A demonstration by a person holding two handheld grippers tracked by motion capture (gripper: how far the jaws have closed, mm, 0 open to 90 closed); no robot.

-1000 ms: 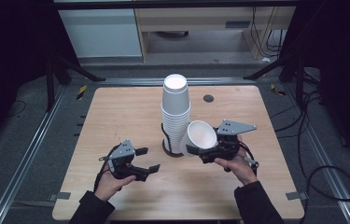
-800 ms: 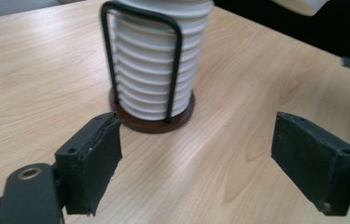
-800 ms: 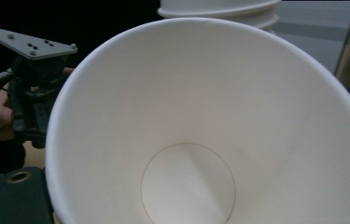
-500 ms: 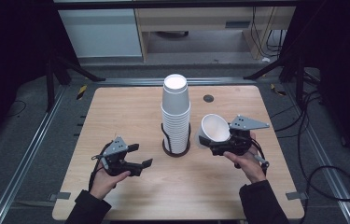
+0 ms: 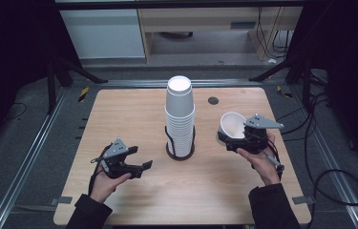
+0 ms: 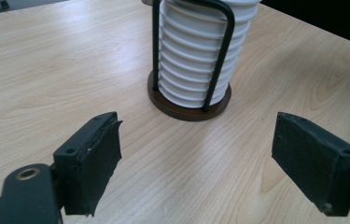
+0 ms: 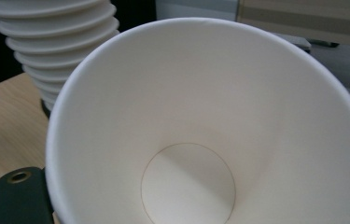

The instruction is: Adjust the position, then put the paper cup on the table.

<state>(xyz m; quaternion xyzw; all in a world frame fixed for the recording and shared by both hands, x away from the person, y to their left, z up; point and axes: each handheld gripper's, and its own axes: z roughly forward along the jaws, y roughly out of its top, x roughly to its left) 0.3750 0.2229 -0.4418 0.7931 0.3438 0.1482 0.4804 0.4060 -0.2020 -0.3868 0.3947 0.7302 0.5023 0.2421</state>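
Over on the left, the left tongs (image 5: 143, 165) are hovering low above the wooden tabletop (image 5: 119, 109), held in the person's left hand (image 5: 106, 179), and their jaws are standing wide apart with nothing between them; the left gripper view is looking straight past those black pads (image 6: 93, 154) at bare wood. Moving to the middle, the tall stack of white cups (image 5: 180, 114) is sitting upside down in its black wire holder (image 5: 180, 151) on a round dark base, well apart from the left tongs and pointing up toward the far edge. Now to the right of the stack, the right tongs (image 5: 229, 139) are gripping a single white cup (image 5: 233, 125), jaws clamped on its wall, and the cup is tilting with its open mouth facing up and toward the camera, lifted off the tabletop just beside the stack; the right gripper view is staring right into the cup's empty white inside (image 7: 200, 140)
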